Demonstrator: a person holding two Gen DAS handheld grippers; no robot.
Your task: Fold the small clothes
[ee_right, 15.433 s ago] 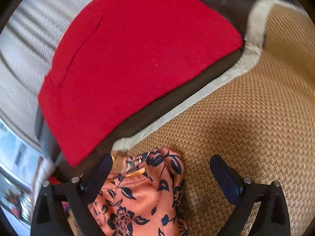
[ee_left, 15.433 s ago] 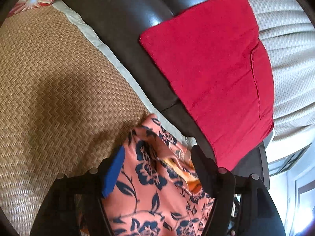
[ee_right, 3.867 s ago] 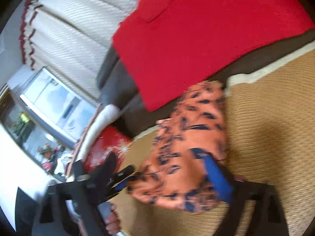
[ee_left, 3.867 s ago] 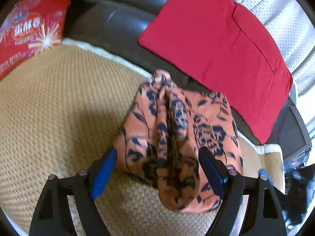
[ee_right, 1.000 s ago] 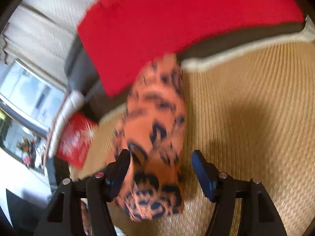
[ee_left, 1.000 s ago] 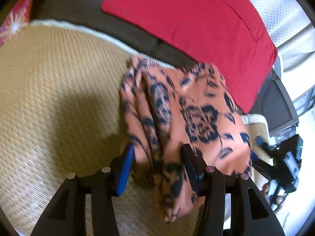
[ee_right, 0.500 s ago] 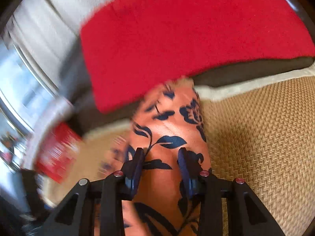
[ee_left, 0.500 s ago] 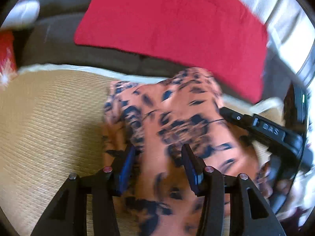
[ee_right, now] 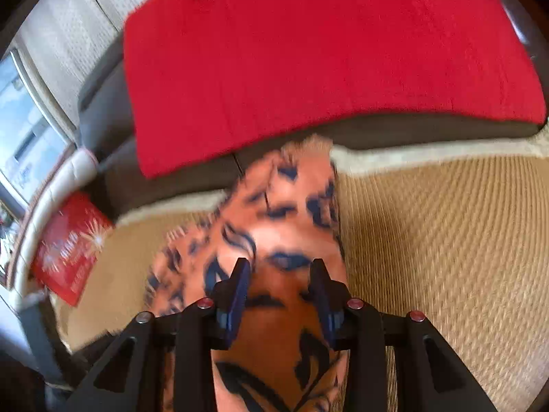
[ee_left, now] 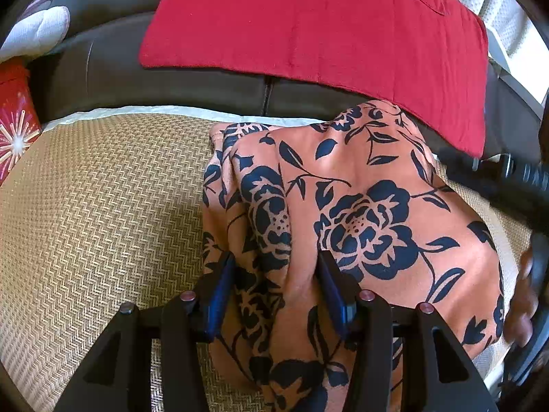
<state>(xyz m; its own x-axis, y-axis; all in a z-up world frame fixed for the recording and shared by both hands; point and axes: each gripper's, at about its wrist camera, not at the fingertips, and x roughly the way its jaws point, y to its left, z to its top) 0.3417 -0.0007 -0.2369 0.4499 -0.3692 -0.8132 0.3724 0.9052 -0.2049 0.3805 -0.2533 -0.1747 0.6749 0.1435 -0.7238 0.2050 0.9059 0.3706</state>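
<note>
An orange garment with a dark blue flower print lies bunched on a woven tan mat. My left gripper is shut on a thick fold at its near left edge. My right gripper is shut on another part of the same garment, which looks blurred in the right wrist view. The right gripper's black body shows at the right edge of the left wrist view. The cloth stretches between the two grippers.
A folded red cloth lies on the dark sofa back just beyond the mat. A red printed packet sits at the far left. White textured fabric hangs behind the sofa.
Both grippers closed further on the garment over the last second. The garment has spread wider between them, and the right gripper has shifted.
</note>
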